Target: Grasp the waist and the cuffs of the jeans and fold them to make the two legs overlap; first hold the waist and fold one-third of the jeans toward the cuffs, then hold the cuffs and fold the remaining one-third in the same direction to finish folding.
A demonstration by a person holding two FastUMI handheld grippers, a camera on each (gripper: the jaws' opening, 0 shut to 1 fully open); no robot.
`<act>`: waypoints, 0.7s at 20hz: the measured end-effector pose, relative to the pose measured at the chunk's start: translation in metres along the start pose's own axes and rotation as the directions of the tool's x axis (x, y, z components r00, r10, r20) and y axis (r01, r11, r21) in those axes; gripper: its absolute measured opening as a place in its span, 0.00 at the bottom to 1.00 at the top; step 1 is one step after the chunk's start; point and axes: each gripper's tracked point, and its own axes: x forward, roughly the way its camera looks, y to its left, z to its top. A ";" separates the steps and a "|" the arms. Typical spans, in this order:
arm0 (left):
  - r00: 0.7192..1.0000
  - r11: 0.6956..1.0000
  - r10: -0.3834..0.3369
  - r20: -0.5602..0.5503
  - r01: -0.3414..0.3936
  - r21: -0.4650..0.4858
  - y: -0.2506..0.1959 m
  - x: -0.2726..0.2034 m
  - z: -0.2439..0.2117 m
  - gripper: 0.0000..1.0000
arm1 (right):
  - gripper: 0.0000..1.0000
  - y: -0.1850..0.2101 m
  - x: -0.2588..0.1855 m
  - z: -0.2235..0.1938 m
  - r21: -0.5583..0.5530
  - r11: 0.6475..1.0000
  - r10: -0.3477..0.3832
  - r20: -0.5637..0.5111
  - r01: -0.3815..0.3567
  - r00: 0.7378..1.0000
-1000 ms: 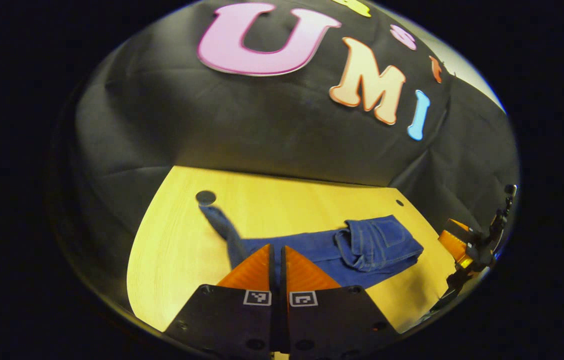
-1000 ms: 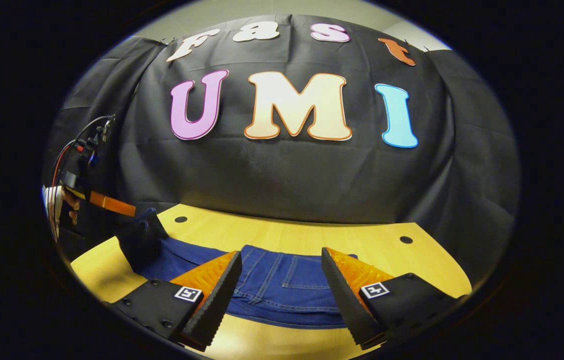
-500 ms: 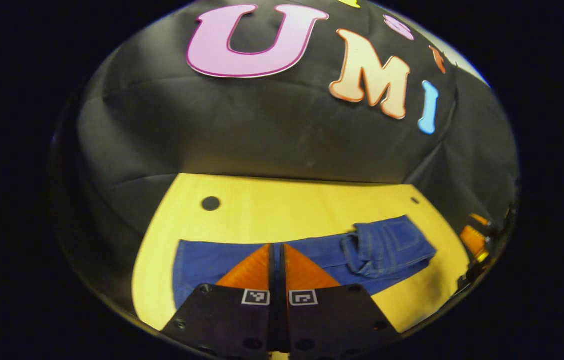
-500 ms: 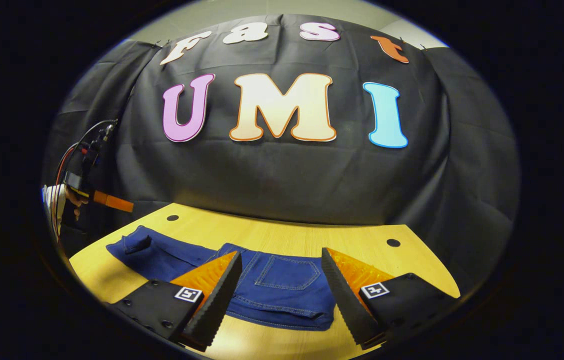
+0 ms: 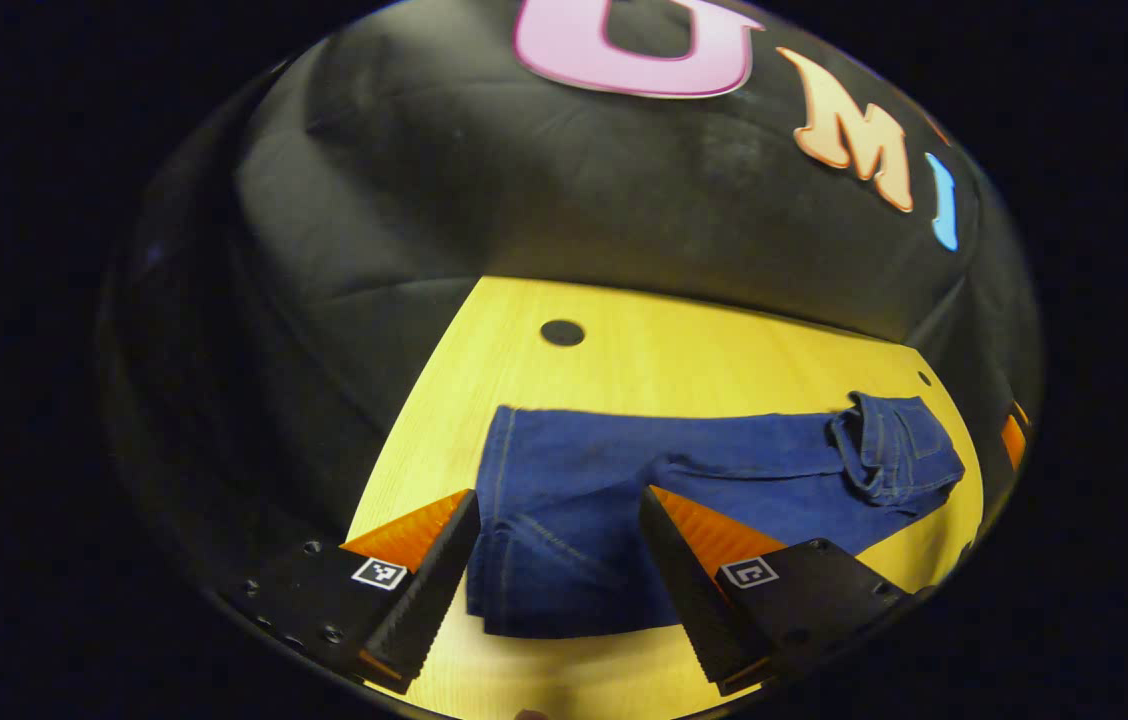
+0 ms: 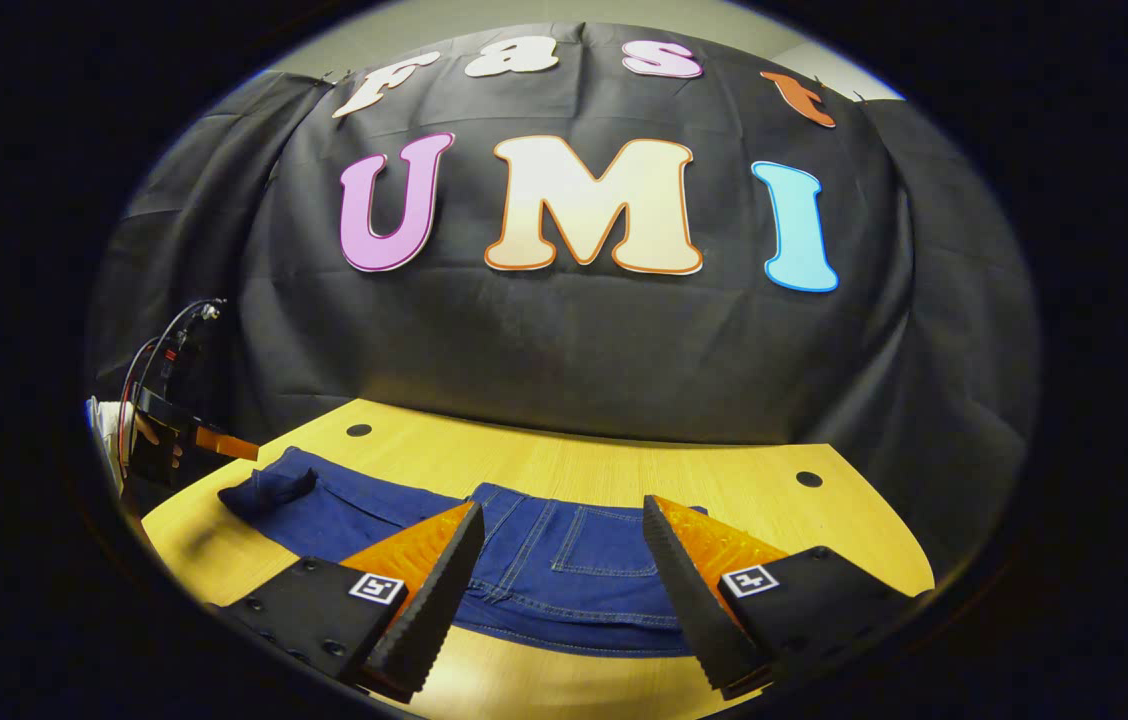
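My left gripper has its two fingers spread wide apart, gripping nothing. My right gripper is likewise spread wide and unladen. Far left of its jaws, a hand holds the other gripper.

Left gripper view sits low over the table's left end, looking along the jeans from near the cuffs. Right gripper view hangs near the waist, facing the booth wall. Both share jeans, tabletop, wall.
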 end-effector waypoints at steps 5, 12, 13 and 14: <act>0.996 1.000 -0.027 -0.090 0.026 -0.013 0.018 0.025 -0.033 0.96 | 0.99 0.018 0.000 -0.015 -0.005 1.000 -0.029 -0.031 0.029 0.999; 0.989 0.994 -0.064 -0.133 0.075 0.077 0.011 0.035 -0.038 0.94 | 0.99 0.031 0.007 -0.022 -0.005 0.999 -0.039 -0.051 0.039 0.998; 0.986 0.992 -0.093 -0.140 0.104 0.078 0.004 0.035 -0.036 0.74 | 0.99 0.031 0.007 -0.023 -0.004 0.999 -0.039 -0.054 0.039 0.998; 0.979 0.986 -0.151 -0.139 0.160 0.055 -0.009 0.035 -0.038 0.55 | 0.99 0.032 0.007 -0.023 -0.003 0.999 -0.035 -0.057 0.035 0.998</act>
